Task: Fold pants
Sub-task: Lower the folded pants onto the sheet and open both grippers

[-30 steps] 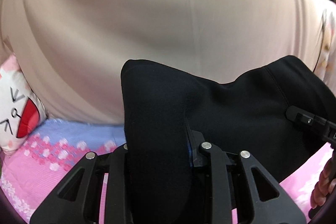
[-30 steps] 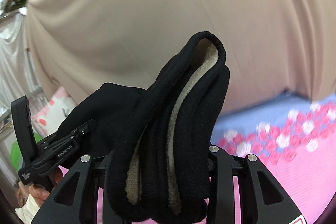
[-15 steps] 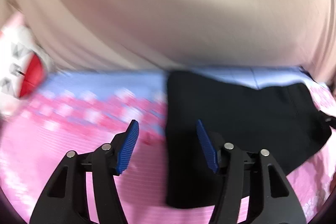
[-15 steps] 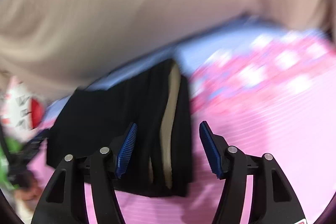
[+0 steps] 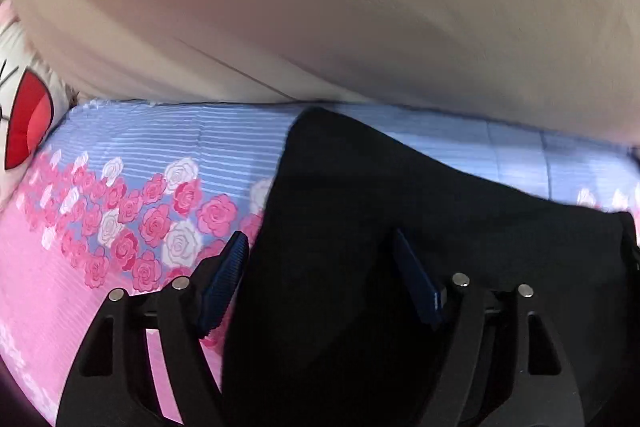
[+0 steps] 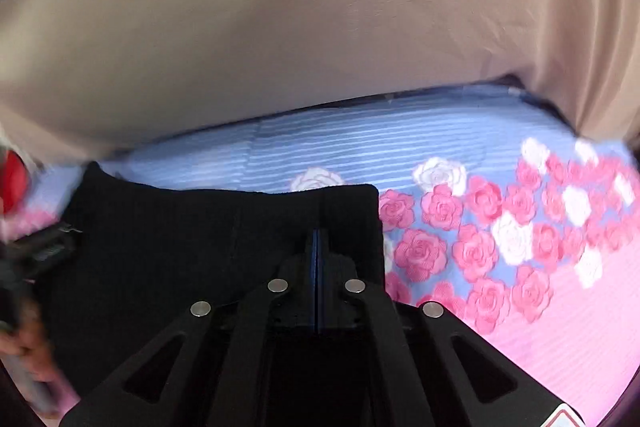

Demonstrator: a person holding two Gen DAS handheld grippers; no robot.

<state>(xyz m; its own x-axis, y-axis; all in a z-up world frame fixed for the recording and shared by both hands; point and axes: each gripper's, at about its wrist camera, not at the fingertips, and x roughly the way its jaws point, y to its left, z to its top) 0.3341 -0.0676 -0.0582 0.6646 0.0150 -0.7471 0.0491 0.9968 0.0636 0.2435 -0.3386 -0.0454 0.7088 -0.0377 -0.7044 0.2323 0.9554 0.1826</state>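
The black pants (image 5: 400,195) lie folded flat on the bed. My left gripper (image 5: 320,267) hangs over their left edge with its jaws opening. The cloth lies below the gap and the blue pads (image 5: 224,283) do not press it. In the right wrist view the pants (image 6: 180,247) show a straight right edge. My right gripper (image 6: 316,243) is over that end, shut pad to pad with nothing seen between them. The left gripper's body (image 6: 40,251) and a hand (image 6: 24,343) show blurred at the left edge of that view.
The bed sheet (image 5: 140,155) is blue-striped at the back, with pink and white roses, and pink (image 6: 560,327) toward the front. A beige cloth (image 5: 320,7) hangs behind the bed. A white pillow with a red mouth print (image 5: 28,119) lies at far left.
A second ago both grippers held the pants up. Both let go, and the pants now lie flat on the bed. Both hands sank toward them; the right jaws opened, then shut empty.
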